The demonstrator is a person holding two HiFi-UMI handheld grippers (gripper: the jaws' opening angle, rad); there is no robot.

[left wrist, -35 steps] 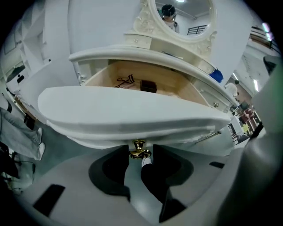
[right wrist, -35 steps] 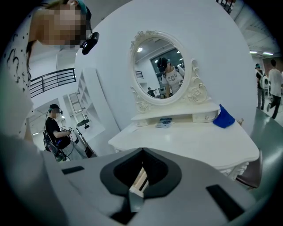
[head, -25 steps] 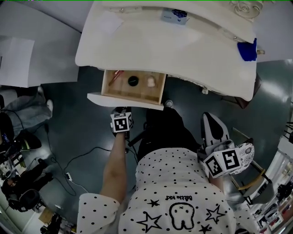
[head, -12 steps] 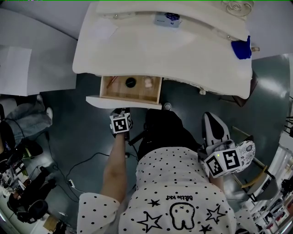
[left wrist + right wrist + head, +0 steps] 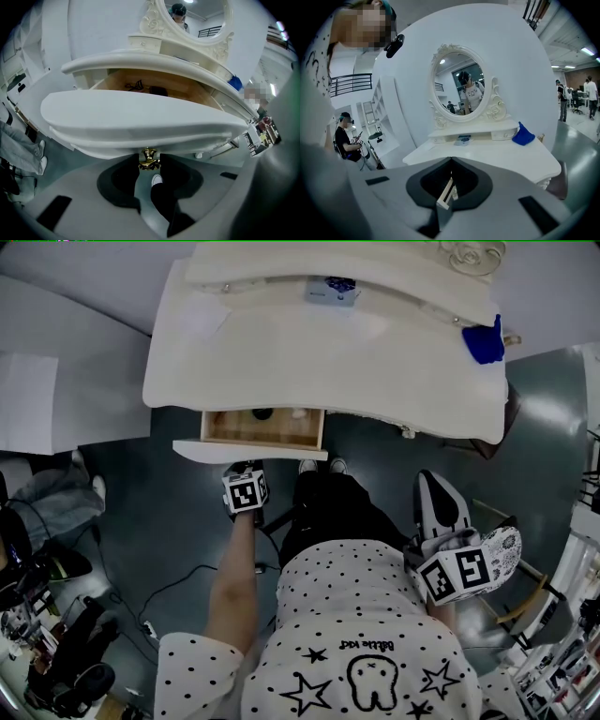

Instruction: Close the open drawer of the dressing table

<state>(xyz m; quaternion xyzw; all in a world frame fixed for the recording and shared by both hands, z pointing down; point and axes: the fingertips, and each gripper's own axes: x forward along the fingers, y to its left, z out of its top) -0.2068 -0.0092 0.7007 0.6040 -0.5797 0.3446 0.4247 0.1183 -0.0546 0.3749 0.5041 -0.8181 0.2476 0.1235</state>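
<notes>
The white dressing table [image 5: 319, 352] stands ahead, and its wooden drawer [image 5: 262, 430] sticks out only a little under the top. A small dark item [image 5: 262, 412] and a small white item [image 5: 298, 412] still show inside. My left gripper [image 5: 246, 467] is at the white drawer front [image 5: 140, 117], shut on the gold knob [image 5: 149, 158] with a pad on each side. My right gripper [image 5: 429, 486] hangs back at the right beside my body. It is shut on nothing and faces the table top [image 5: 497, 157] and the oval mirror [image 5: 461, 86].
A blue cloth [image 5: 485, 343] lies at the table's right end and a small box [image 5: 330, 289] on its rear shelf. My legs and shoes [image 5: 314, 467] are under the drawer. Cables [image 5: 178, 568] cross the dark floor at the left, with clutter beyond.
The drawer has slid into the table, so less of its inside shows. My left gripper has moved forward with the knob. The right gripper has kept its place.
</notes>
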